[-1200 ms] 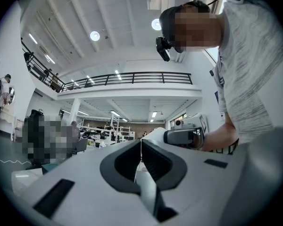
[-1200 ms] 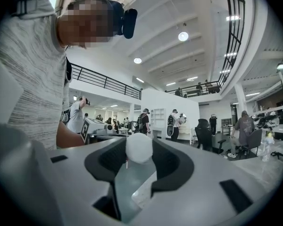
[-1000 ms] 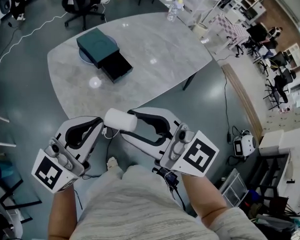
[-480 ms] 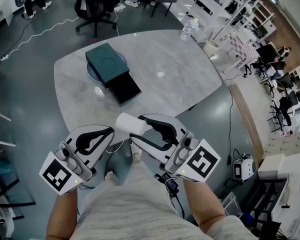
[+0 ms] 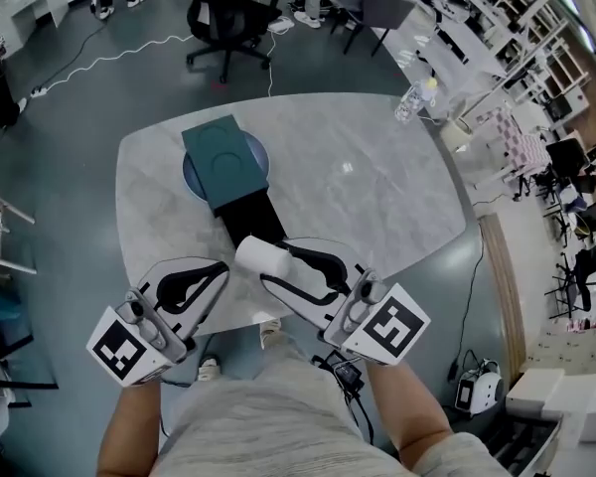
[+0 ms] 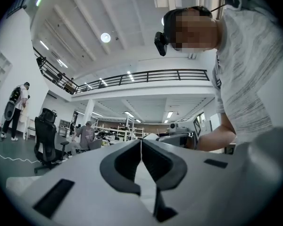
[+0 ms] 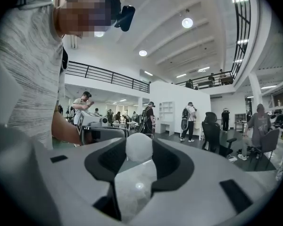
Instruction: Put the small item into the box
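A dark green box point(image 5: 222, 157) stands on the grey marble table point(image 5: 377, 197), and its black drawer point(image 5: 252, 224) is pulled out toward me. My right gripper point(image 5: 275, 267) is shut on a small white cylinder point(image 5: 260, 256) at the table's near edge, just short of the drawer. In the right gripper view the white cylinder point(image 7: 138, 146) fills the gap between the right gripper's point(image 7: 139, 157) dark pads. To its left, my left gripper point(image 5: 219, 272) is shut and holds nothing. The left gripper point(image 6: 141, 148) shows its pads touching in its own view.
A blue-grey round disc point(image 5: 195, 174) lies under the box. A water bottle point(image 5: 414, 100) stands at the table's far right edge. A black office chair point(image 5: 224, 16) and a white cable point(image 5: 109, 56) sit beyond the table. Desks and people fill the background.
The table and box have come closer in the head view. Both grippers now reach over the table's near edge, and the white cylinder sits just before the open drawer. Neither grip has changed.
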Available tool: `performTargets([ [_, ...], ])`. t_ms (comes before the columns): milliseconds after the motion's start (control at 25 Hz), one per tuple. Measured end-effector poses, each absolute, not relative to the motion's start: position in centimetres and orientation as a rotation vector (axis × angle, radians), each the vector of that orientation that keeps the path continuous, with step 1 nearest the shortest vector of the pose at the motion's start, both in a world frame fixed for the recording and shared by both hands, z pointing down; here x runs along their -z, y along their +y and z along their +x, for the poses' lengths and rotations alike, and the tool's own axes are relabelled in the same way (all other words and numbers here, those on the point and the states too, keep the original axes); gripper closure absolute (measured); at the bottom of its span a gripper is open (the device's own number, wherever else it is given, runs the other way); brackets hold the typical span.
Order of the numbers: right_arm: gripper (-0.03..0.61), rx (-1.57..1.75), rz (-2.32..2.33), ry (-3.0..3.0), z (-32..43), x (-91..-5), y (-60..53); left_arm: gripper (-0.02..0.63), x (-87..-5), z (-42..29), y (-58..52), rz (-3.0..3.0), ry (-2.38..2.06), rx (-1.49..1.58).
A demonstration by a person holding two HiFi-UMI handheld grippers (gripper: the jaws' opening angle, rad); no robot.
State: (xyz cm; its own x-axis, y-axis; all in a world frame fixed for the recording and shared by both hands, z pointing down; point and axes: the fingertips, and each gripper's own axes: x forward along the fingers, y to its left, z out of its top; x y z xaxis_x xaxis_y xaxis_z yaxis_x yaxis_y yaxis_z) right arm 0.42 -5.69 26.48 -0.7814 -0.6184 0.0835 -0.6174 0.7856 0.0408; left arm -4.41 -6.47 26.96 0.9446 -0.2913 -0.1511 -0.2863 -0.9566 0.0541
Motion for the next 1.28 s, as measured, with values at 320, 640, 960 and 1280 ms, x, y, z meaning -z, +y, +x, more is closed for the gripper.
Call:
performTargets([
  [320,0.394,-0.055,0.857,-2.821,3.5,-31.9,-11.4,0.592,-29.4,-1.9,-10.2,3.043,-0.569,0.180],
  [640,0.394,-0.140,0.684,-2.757,4.0,-37.8,-15.1,0.592,-31.3,-1.5,-13.7,2.996,-0.778,0.140],
  [960,0.393,-0.181,0.567,-2.680,4.0,-42.7,-17.5,0.592,-33.2,-0.9,-16.4,2.957,-0.926,0.128],
  [1280,0.393,-0.208,0.525,-2.596,4.0,-46.9,-18.6,0.592,-33.4,-0.6,-17.6,2.960,-0.945,0.141],
])
